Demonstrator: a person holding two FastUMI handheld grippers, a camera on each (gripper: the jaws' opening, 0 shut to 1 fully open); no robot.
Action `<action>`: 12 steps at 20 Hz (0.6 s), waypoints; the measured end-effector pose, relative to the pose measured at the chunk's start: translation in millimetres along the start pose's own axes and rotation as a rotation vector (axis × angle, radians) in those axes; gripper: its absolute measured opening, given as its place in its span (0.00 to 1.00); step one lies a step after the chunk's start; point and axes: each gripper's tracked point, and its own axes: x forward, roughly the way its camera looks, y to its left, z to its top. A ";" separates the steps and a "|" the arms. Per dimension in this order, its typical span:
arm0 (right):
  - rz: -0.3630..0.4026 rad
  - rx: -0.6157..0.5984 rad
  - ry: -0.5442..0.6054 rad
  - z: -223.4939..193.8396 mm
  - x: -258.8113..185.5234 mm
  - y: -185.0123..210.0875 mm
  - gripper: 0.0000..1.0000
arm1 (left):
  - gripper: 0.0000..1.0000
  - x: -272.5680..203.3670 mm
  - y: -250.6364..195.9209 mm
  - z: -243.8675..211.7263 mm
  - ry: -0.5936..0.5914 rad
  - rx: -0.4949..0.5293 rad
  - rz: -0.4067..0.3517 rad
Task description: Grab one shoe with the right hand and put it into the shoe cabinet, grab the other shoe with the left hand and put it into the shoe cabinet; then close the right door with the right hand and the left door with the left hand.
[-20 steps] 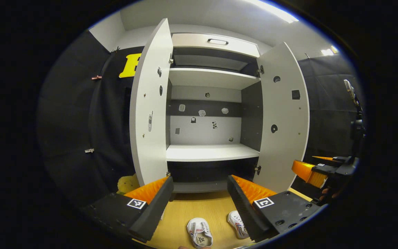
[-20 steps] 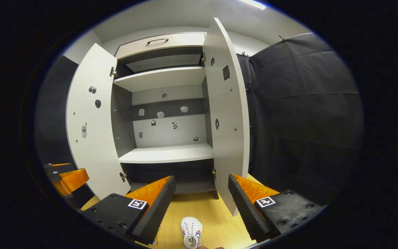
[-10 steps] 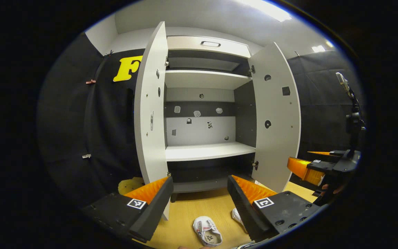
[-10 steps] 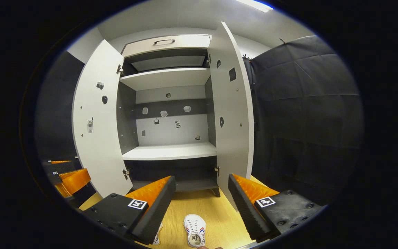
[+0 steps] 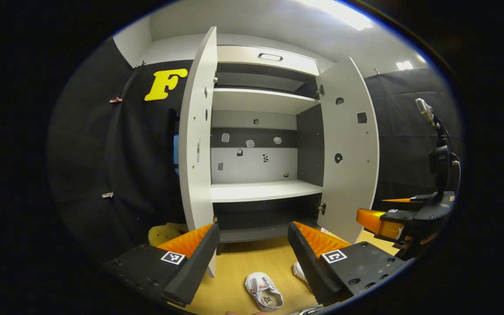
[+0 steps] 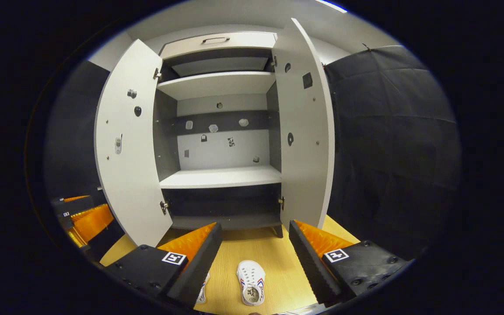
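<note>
Shoe (image 6: 251,288) now farther up between right gripper's (image 6: 252,256) parted jaws, seemingly untouched.

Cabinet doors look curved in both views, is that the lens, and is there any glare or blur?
Left gripper view: the doors bow from fisheye distortion, and a ceiling light blows out white. Right gripper view: same bowing on the doors, even light, sharp shoe, no blur.

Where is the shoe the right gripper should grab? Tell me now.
In the right gripper view, the white shoe lies on the wooden floor between the open jaws, in front of the shoe cabinet.
</note>
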 end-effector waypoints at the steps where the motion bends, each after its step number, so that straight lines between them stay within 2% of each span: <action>1: 0.008 -0.008 0.033 -7.7 2.6 3.9 0.99 | 0.98 -0.8 3.3 -3.0 0.010 -0.003 0.004; 8: 0.055 -0.016 0.317 -92.2 23.3 19.4 0.99 | 0.98 3.0 17.8 -28.8 0.073 0.021 0.010; 12: 0.079 0.034 0.451 -135.7 31.2 22.8 0.99 | 0.97 16.1 17.4 -43.5 0.126 0.012 0.021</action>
